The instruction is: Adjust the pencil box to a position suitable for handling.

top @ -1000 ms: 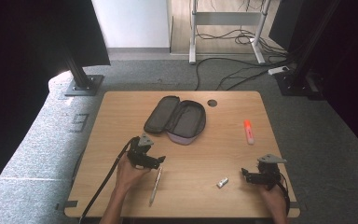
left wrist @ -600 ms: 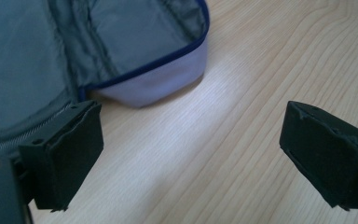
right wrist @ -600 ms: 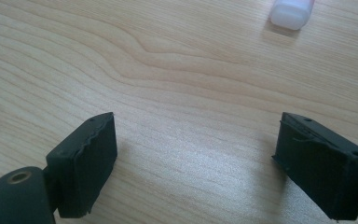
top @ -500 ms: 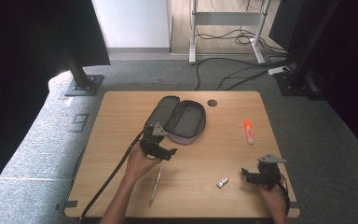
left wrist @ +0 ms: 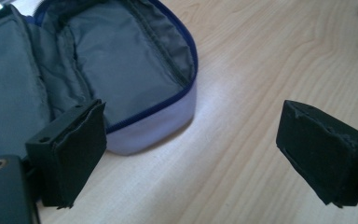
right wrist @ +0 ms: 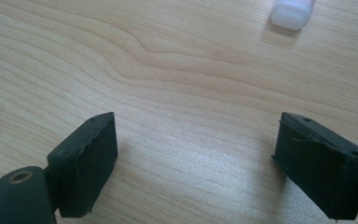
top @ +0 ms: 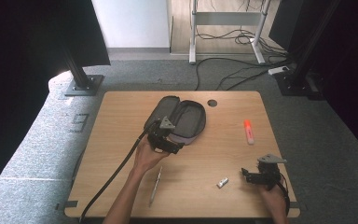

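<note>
**Your left tool is at the open case**

Your left tool [top: 168,142] is wide open, with nothing between its jaws. It hovers right at the near edge of the pencil case [top: 179,119]. In the left gripper view, one jaw sits over the case's lip and the other is out over the bare wood. The case [left wrist: 121,70] lies unzipped and spread open. Its inside is grey, with a blue zip line round the rim and a pale outer wall. I see nothing inside the part that shows.

Your right tool [top: 251,176] is open too, and it holds nothing. It is low over the bench [top: 121,112], near the front right corner. Bare wood lies between its jaws in the right gripper view.

A small white thing [top: 222,182] lies just beside your right tool, on its left side. In the right gripper view it [right wrist: 291,11] sits at the top edge, past the jaws.

A thin silver pen [top: 155,185] lies on the bench near your left forearm, well apart from the case.

An orange marker [top: 248,131] lies on the right part of the bench, away from both tools.

A round dark hole [top: 212,102] is in the bench just behind the case.
</note>
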Available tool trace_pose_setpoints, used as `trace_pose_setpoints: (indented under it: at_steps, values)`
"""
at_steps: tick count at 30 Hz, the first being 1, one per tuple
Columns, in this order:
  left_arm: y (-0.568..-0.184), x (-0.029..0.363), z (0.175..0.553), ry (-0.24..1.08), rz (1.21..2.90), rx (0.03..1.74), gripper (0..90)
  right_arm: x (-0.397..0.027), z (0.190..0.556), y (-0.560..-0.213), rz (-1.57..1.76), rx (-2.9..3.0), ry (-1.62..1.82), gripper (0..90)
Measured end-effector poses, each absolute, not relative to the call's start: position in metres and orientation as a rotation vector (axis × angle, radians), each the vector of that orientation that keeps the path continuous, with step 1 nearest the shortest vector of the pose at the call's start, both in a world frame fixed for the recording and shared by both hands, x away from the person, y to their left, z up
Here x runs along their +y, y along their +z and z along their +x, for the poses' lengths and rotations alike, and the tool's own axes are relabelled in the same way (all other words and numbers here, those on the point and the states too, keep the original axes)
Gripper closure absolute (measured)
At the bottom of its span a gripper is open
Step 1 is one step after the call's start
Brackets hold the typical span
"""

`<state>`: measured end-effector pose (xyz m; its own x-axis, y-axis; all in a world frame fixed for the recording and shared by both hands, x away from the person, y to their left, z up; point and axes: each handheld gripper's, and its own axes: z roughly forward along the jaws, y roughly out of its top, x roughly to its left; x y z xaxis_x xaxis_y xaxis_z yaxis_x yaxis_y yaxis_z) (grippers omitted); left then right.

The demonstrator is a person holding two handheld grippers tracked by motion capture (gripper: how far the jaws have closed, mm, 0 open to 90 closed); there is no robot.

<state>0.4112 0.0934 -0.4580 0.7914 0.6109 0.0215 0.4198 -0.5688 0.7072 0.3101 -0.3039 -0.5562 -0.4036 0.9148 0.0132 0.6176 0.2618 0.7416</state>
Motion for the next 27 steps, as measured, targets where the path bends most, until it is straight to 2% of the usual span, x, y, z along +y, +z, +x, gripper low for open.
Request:
trace_pose_setpoints:
  at_steps: [10,27]
  values:
    - [-0.459,0.084,0.428,0.296,2.233,0.764,11.8,-0.304,0.31,-0.556,1.38,2.126,0.954,12.6]
    - [-0.47,0.054,0.454,0.261,2.289,0.733,16.1,-0.303,0.31,-0.556,1.374,2.132,0.957,12.6]
